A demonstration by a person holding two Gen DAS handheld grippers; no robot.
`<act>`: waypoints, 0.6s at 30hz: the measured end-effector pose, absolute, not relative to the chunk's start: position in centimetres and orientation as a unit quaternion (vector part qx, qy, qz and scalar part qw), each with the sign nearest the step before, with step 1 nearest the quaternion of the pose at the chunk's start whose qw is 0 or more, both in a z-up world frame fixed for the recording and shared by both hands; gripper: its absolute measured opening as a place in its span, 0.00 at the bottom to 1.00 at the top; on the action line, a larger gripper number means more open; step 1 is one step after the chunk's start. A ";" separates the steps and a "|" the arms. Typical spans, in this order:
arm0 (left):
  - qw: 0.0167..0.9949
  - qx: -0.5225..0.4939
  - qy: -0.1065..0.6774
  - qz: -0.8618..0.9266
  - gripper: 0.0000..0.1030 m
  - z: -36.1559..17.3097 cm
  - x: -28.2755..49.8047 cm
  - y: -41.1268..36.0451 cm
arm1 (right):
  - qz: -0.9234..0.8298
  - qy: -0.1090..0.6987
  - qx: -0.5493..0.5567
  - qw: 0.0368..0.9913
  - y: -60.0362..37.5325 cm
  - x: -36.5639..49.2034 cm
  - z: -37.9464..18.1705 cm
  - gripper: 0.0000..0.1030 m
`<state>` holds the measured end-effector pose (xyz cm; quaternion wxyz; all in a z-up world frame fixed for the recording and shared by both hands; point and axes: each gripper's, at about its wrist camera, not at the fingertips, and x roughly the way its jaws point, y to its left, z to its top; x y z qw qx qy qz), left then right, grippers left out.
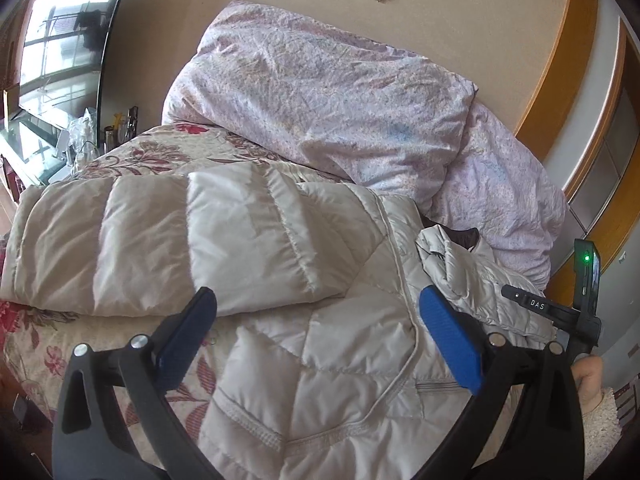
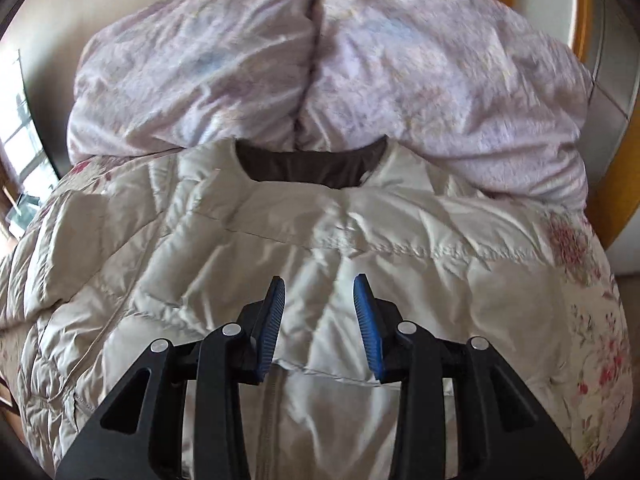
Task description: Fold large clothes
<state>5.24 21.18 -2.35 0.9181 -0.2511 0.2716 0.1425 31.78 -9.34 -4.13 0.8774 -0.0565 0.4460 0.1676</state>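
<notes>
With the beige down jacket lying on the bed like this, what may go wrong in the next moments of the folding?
1. The puffy sleeve folded across the down jacket could spring back open, since neither gripper holds it.
2. The right gripper, open over slippery, wrinkled fabric, may pinch only the top layer and slip off.
3. The collar lies against the lilac duvet; a fold toward it might catch or drag the duvet.

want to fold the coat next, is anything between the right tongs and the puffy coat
Nothing visible. The right tongs stand open directly over the cream coat, with only bare quilted fabric between the pads. The lilac duvet is heaped past the collar, out of the way.
</notes>
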 end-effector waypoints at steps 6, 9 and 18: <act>0.888 -0.321 0.283 0.167 0.98 -4.1 2.8 25.1 | 0.141 0.494 -0.088 0.853 -8.1 33.7 -8.8 0.38; 0.881 -0.336 0.277 0.188 0.98 -4.7 1.4 26.4 | 0.127 0.489 -0.121 0.854 -7.0 33.5 -9.4 0.38; 0.828 -0.430 0.270 0.236 0.98 -8.0 -2.2 30.5 | 0.132 0.495 -0.124 0.850 -7.1 33.6 -9.4 0.38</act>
